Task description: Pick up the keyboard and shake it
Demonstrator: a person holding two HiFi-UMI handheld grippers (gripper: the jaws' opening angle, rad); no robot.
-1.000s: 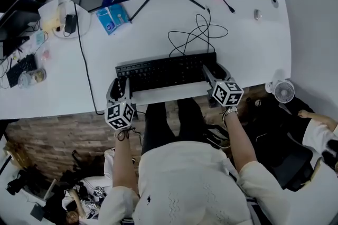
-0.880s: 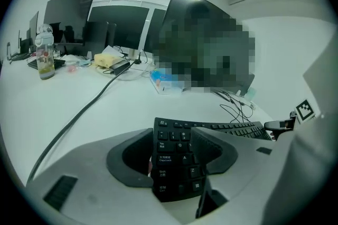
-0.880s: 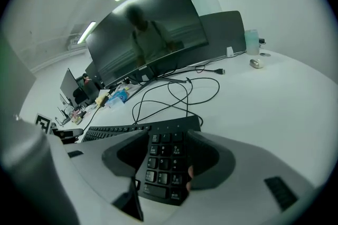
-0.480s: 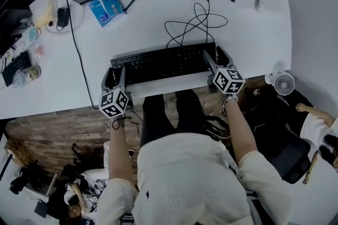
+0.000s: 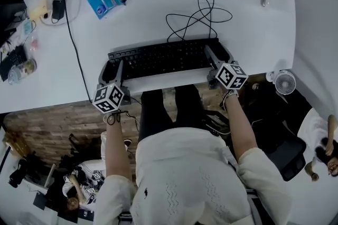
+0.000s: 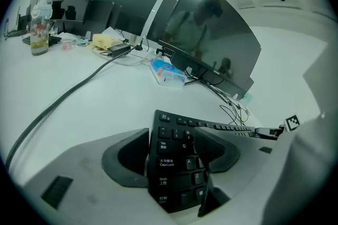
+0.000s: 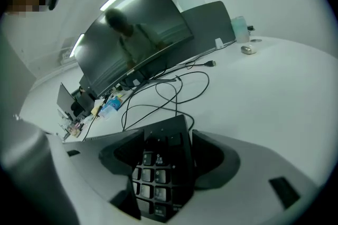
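Jaws of the left gripper (image 6: 177,150) have just been opening and stand released around the left end of the keyboard (image 5: 163,57). The right gripper (image 7: 166,137) straddles its numpad end; I cannot tell whether it presses. Black and full-size, the keyboard lies flat along the lower edge of the white desk (image 5: 253,34), below a curved monitor (image 7: 132,39) and a looped cable (image 5: 198,18). A second ago the left jaws stood narrower.

Black full-size keyboard (image 5: 161,58), flat on white desk (image 5: 253,34), near front edge, keys up
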